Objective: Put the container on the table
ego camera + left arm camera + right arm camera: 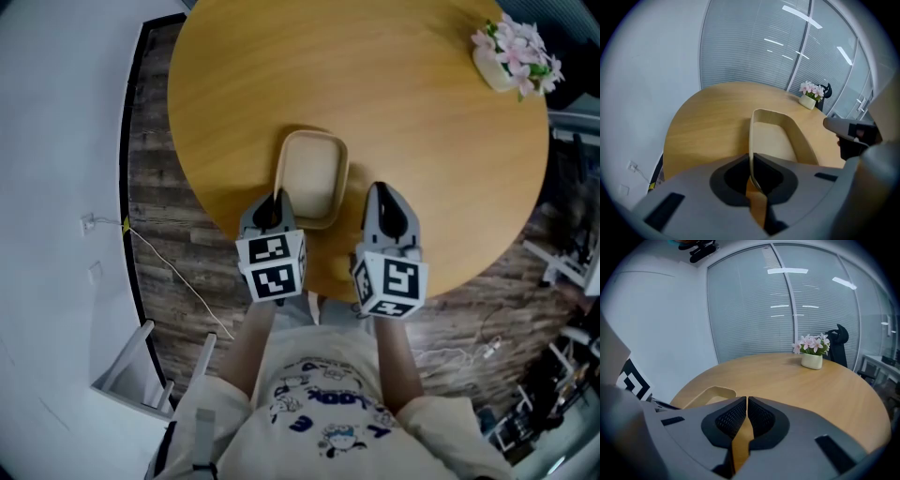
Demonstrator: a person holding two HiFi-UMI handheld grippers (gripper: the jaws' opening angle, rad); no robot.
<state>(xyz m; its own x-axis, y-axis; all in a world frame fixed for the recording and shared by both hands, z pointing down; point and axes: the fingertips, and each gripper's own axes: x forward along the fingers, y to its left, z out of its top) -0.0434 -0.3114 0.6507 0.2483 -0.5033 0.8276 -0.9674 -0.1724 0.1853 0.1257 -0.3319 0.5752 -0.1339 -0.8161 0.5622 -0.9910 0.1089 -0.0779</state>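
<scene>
A beige rounded-rectangle container lies near the front edge of the round wooden table. My left gripper is shut on the container's near rim, and the thin wall runs between its jaws in the left gripper view. The container's floor appears to rest on the tabletop. My right gripper hovers just right of the container, shut with nothing between its jaws. In the right gripper view the container shows low at the left.
A white pot of pink flowers stands at the table's far right. A white wall and a loose cable lie to the left. Equipment and stands crowd the floor at the right.
</scene>
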